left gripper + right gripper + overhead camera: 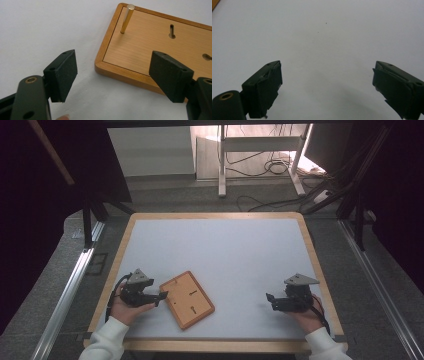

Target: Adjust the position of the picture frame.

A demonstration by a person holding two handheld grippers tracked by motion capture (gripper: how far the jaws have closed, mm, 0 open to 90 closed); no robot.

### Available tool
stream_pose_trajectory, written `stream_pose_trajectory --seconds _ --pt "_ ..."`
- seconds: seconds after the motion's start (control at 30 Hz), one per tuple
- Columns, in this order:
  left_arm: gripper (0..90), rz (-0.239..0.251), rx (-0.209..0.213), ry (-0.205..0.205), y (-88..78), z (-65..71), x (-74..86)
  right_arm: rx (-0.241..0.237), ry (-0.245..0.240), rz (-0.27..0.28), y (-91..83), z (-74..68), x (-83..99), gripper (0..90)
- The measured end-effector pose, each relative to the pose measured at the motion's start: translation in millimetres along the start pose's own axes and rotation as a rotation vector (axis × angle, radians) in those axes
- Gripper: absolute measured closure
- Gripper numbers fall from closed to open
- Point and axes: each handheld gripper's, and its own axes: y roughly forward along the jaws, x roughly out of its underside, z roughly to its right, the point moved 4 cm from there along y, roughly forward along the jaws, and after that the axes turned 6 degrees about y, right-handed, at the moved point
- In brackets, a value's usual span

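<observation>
Desk [220, 245] from the high view carries one wooden board [190, 299] near its front left, with the left tool [161, 296] at the board's near-left edge and the right tool [269, 298] well apart on bare surface, both held by one person's two hands. Left gripper view: jaws wide open and empty, straddling the board's corner; I count one brass pin [127, 19] standing upright and two keyhole slots [172, 31], so the approach is best kept low and clear of the pin. Right gripper view: jaws spread wide, holding nothing.
</observation>
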Motion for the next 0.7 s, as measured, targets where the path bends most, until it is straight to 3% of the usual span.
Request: stream_pose_trajectory --seconds 0.23,0.63,0.7 --pt "23.5 0.001 -0.002 0.0 -0.2 -0.9 -2.2 -0.02 -0.045 -0.011 0.4 -3.0 4.5 11.0" --pt "23.6 -0.012 0.029 0.022 3.9 6.3 -8.5 0.001 -0.014 -0.011 -12.0 0.2 9.1 13.6" --pt "24.2 -0.02 0.032 0.01 2.5 5.6 -8.7 -0.001 -0.001 -0.002 -12.2 2.6 8.2 14.2"
